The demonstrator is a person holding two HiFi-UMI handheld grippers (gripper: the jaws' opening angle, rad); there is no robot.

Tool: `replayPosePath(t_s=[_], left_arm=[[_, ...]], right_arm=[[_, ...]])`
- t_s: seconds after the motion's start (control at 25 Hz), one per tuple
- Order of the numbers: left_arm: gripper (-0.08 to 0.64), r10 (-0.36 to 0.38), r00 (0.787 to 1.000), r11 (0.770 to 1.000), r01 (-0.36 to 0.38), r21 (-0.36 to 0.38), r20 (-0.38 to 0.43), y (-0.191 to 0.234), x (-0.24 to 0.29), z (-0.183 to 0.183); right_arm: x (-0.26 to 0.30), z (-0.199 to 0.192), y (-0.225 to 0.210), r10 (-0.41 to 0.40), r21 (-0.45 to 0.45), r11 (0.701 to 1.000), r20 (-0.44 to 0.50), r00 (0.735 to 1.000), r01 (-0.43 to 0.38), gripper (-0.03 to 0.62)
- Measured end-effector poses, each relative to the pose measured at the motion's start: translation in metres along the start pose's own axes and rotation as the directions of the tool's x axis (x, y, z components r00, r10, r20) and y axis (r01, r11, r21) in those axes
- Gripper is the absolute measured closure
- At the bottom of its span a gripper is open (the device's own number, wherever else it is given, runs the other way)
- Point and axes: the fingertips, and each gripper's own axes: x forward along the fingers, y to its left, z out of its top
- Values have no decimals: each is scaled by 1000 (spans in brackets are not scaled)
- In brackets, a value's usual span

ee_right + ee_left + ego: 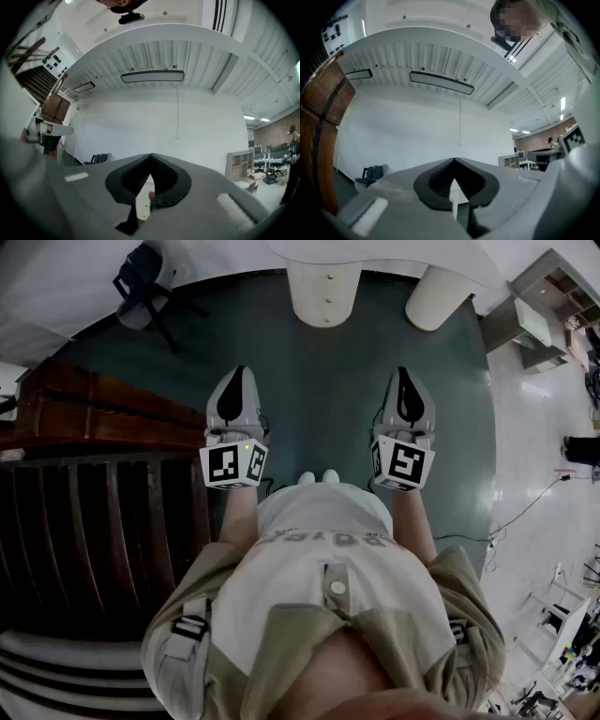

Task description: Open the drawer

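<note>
The person stands on a dark green floor point(319, 399) and holds both tools out in front, side by side and apart.

Left gripper point(239, 371): jaws fully together, gripping nothing.

Right gripper point(403, 373): jaws fully together, gripping nothing.

Both tips point toward the white drawer unit point(324, 292). It stands well ahead of them under the curved white table point(375, 251), touched by neither tool. Its fronts carry small knobs and sit flush.

A dark wooden railing point(94, 409) runs along the person's left. A chair point(141, 282) stands beyond it, near the far wall.
</note>
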Motion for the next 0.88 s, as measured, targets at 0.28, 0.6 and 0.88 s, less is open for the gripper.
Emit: replayPosePath(t_s=[0.28, 0.6, 0.88], left_arm=[[557, 2, 1000, 1000, -2, -8, 0, 2, 2, 0], [557, -7, 1000, 1000, 7, -13, -4, -2, 5, -1], [557, -15, 1000, 1000, 15, -9, 3, -3, 8, 4]], right_arm=[[2, 1, 1, 2, -6, 1000, 4, 1000, -2, 592], [2, -1, 2, 12, -24, 1000, -1, 1000, -12, 592], [3, 0, -10, 9, 104, 994, 36, 999, -13, 589]])
